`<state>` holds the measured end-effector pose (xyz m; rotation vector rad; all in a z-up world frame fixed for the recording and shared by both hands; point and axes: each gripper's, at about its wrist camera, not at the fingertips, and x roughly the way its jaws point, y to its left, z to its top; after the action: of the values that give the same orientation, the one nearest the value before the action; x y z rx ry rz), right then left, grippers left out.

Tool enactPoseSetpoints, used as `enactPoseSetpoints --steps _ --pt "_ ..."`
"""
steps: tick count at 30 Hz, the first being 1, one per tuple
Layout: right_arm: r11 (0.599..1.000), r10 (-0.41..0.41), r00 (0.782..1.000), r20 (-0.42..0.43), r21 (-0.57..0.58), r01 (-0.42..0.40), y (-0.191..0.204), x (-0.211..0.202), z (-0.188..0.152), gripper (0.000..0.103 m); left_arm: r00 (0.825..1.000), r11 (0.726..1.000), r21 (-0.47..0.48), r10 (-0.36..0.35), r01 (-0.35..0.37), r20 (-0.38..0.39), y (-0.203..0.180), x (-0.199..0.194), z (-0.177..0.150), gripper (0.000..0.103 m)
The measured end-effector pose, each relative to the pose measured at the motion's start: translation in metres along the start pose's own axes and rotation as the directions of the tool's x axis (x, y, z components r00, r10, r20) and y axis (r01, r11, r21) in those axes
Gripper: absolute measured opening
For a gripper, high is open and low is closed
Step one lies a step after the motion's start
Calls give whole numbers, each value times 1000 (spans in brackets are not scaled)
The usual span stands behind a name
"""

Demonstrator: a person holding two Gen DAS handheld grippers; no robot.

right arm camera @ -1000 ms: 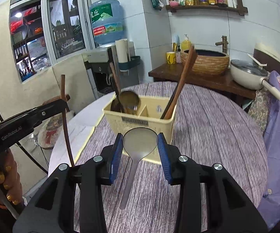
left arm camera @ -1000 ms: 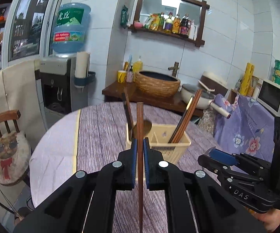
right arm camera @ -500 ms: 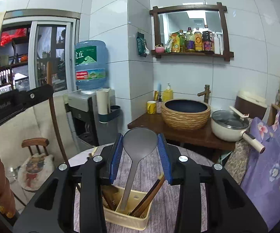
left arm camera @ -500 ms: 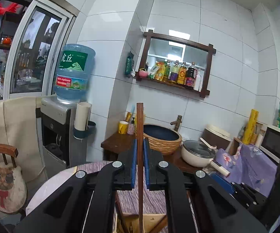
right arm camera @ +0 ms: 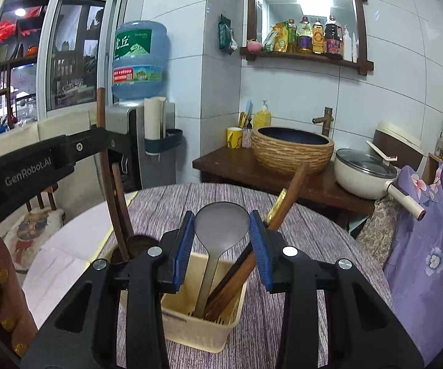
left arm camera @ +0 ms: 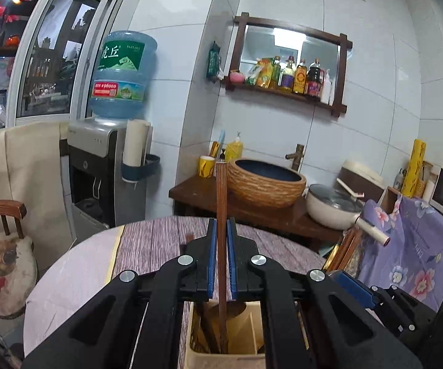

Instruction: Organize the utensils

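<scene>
Left gripper (left arm camera: 220,255): closed on a wooden chopstick (left arm camera: 221,215), which is held upright between the blue pads; the top end rises above the fingertips, the lower end reaches down into the basket.
Chopstick in the right view: seen at the left, gripped by the black left gripper (right arm camera: 98,141), with its lower end in the basket's left compartment beside a dark wooden spoon (right arm camera: 140,241).
Basket (right arm camera: 190,326): cream plastic, set on the striped cloth of the round table (right arm camera: 313,215), directly below and in front of both grippers.
Right gripper (right arm camera: 223,246): partly closed, the metal ladle (right arm camera: 221,224) is held by its bowl between the blue pads; the handle runs down into the basket's right compartment.
Right compartment: brown chopsticks (right arm camera: 286,203) are leaned to the right, just beside the ladle handle and behind the right finger.
</scene>
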<state>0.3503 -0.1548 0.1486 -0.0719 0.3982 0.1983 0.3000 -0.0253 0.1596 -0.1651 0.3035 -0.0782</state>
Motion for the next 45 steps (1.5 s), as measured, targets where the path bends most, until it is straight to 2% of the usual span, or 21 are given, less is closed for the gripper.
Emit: enactPoseSetpoints --steps 5,8,10,13,15,16,17,18,19,20,21,23,27,36,45 --pt "1000 12 999 -37 -10 -13 3 8 -22 37 998 1000 7 -2 3 -57 6 9 -22 8" --pt "1000 8 1000 -24 -25 -9 5 6 -30 38 996 1000 10 -14 15 -84 8 12 -28 8" --pt "1000 9 1000 -13 -25 -9 4 0 -33 43 997 1000 12 -15 16 -82 9 8 -28 8" --pt "1000 19 1000 13 -21 -19 1 -14 -35 59 998 999 13 -28 29 -55 10 -6 -25 8" --pt "999 27 999 37 -21 -27 0 -28 -36 60 998 999 22 -44 45 -35 9 -20 -22 10" --pt "999 29 999 46 -28 -28 0 -35 -37 63 998 998 25 -51 52 -29 9 -25 -22 19" --pt "999 29 998 52 -31 -27 0 -41 -37 69 998 998 25 -56 57 -17 10 -32 -22 36" --pt "999 31 998 57 -30 -29 -2 -49 -39 72 998 998 19 -56 56 0 12 -41 -23 47" --pt "999 36 997 61 -27 -34 -3 -55 -41 76 998 999 12 -52 52 23 14 -51 -25 72" --pt "999 41 997 64 -21 -40 -5 -64 -46 78 998 999 7 -49 49 42 17 -61 -28 83" --pt "999 42 997 64 -16 -41 -7 -70 -49 80 997 999 5 -47 47 56 19 -69 -32 87" --pt "999 39 997 65 1 -39 -11 -82 -60 93 997 999 21 -49 48 62 24 -85 -44 97" --pt "999 42 998 50 22 -43 -18 -105 -91 97 999 996 89 -31 29 14 32 -108 -75 98" --pt "993 108 993 49 43 -110 -12 -161 -183 97 999 992 126 12 -6 -51 47 -154 -151 98" --pt "986 134 989 61 87 -139 12 -224 -246 97 994 998 68 23 -16 -103 49 -198 -212 98"
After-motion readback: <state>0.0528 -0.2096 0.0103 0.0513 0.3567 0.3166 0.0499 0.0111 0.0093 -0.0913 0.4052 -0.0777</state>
